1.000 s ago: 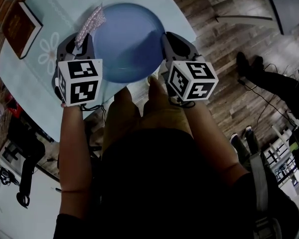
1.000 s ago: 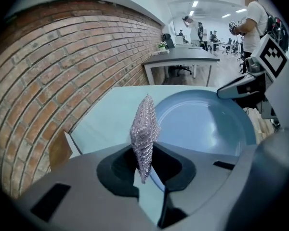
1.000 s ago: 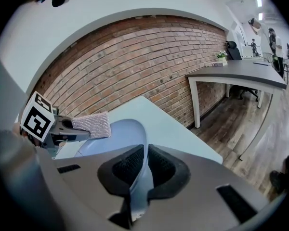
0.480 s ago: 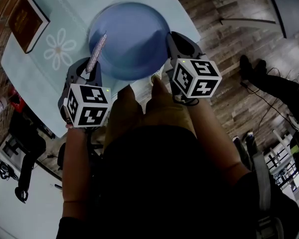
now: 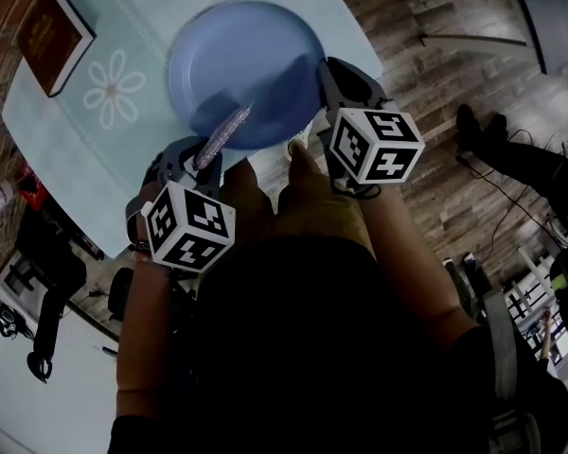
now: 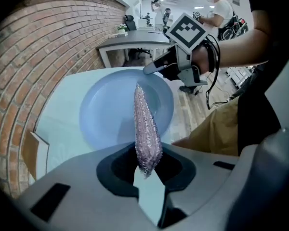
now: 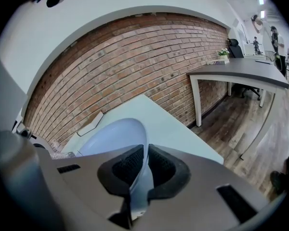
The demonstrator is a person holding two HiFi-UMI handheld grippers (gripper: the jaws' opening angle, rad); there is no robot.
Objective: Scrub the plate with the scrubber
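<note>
Left gripper point(image 6: 147, 170) is clamped on the near end of the scrubber point(image 6: 145, 126), and the right gripper point(image 7: 139, 177) is closed on the rim of the plate point(image 7: 113, 134), its jaws pinching that edge from both sides.

Biggest thing in the scene is the one table point(image 5: 71, 154), covered in pale blue cloth with a flower print point(image 5: 114, 91). On it, straight ahead of the person, lies the one blue plate. It is round and shallow, with the right gripper gripping its near right edge. Whether that edge is lifted off the cloth I cannot tell.

One red book point(image 5: 52, 28) lies on the far left of the table, well apart from the plate.

Smallest is the single scrubber, a long thin glittery strip. Its long axis runs from the left jaws forward and a little to the right, pointing at the middle of the plate. The free tip hangs over the plate's near left part, but I cannot tell if it touches the surface.

So the plate lies directly beyond the left gripper, along the line of the scrubber, and that hand is the one placed to scrub. My judgement is that the next move calls for lowering the strip flat onto the blue surface while the right gripper steadies the rim
</note>
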